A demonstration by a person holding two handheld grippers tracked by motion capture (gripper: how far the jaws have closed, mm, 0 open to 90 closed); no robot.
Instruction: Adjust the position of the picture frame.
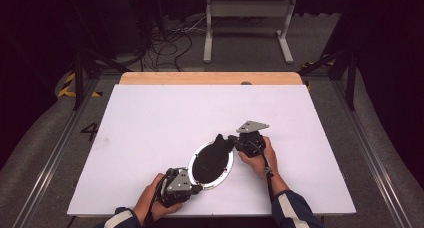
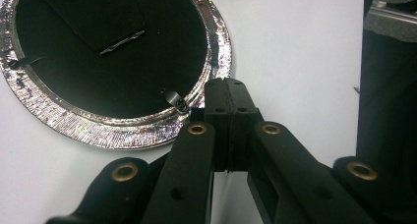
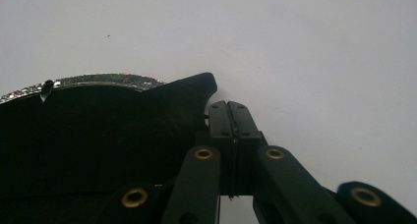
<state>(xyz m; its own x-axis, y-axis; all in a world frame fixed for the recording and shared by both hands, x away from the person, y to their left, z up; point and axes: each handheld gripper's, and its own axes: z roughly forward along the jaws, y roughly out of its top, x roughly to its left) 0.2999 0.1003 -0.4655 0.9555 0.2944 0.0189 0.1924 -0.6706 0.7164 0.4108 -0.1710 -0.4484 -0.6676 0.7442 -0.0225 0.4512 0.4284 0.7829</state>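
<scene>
High view: round silver-rimmed frame (image 1: 210, 162), black back up, is laid on the white table (image 1: 150, 118) between left gripper (image 1: 199, 188) and right gripper (image 1: 231, 138); left gripper view: jaws are pressed together at the rim (image 2: 216, 52); right gripper view: jaws are closed beside the raised black stand flap (image 3: 189, 94), nothing visibly gripped.

This looked like a lab or recording studio rather than a home. A table (image 1: 150, 113) with a plain white top stood on grey carpet, flanked by metal rails and dark frame struts. Beyond the table's far edge lay a tangle of cables (image 1: 167, 45), a white metal stand (image 1: 247, 18), black curtains, and yellow-black floor tape (image 1: 67, 88).
</scene>
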